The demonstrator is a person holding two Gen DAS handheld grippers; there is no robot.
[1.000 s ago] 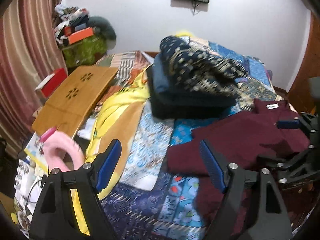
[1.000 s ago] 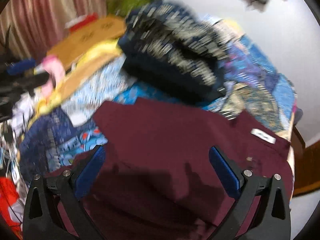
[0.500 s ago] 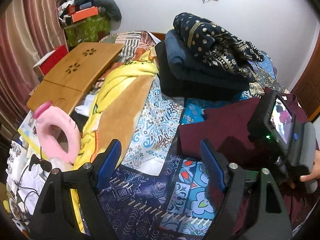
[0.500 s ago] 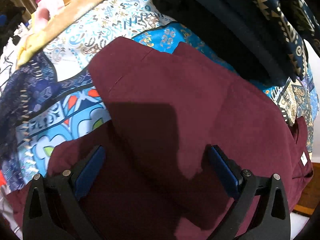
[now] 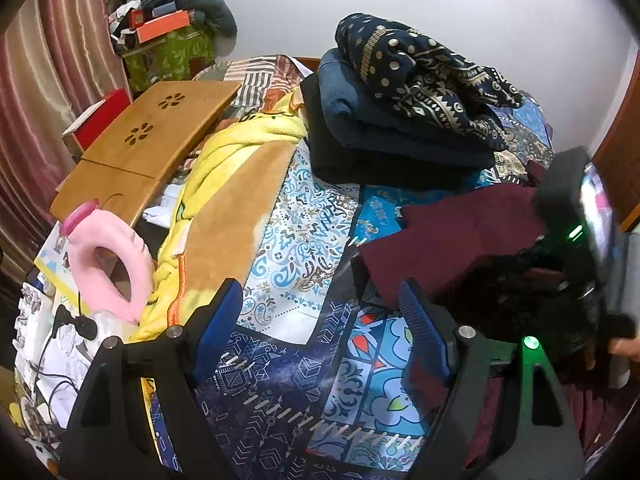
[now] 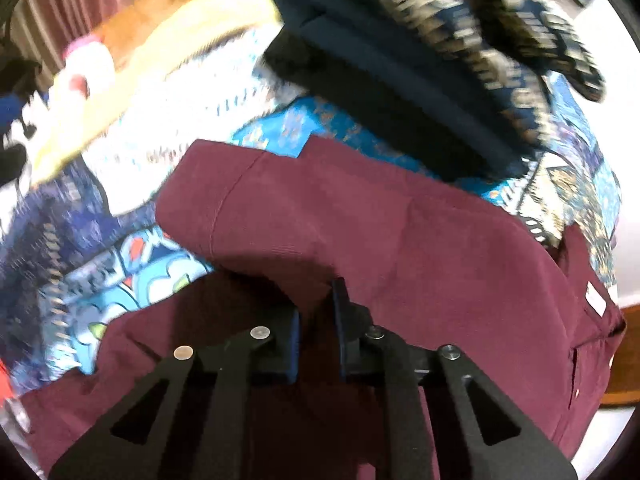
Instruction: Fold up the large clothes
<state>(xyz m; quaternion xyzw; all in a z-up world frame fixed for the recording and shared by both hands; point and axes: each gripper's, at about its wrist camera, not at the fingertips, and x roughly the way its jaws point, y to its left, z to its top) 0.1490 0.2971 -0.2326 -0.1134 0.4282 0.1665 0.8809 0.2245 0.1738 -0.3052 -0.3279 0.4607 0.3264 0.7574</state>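
Observation:
A maroon shirt [image 6: 400,232] lies spread on the patterned bedspread [image 6: 80,264], a white label [image 6: 596,300] at its far right. My right gripper [image 6: 316,320] points down onto it. Its jaws are closing, and a raised fold of the maroon cloth is pinched between the blue pads. In the left wrist view the same shirt [image 5: 452,232] lies at the right, partly hidden by the right hand's device. My left gripper [image 5: 320,320] hovers open over the bedspread [image 5: 300,380], left of the shirt's edge, with nothing between its fingers.
A stack of folded dark clothes [image 5: 400,120] sits at the back of the bed. A yellow and tan blanket [image 5: 240,160], a wooden lap table [image 5: 152,136] and a pink neck pillow [image 5: 112,264] crowd the left side. Cables and papers lie at the lower left.
My right gripper sank onto the maroon shirt and its jaws went from wide apart to closed on a fold. The left gripper lowered a little and stayed open.

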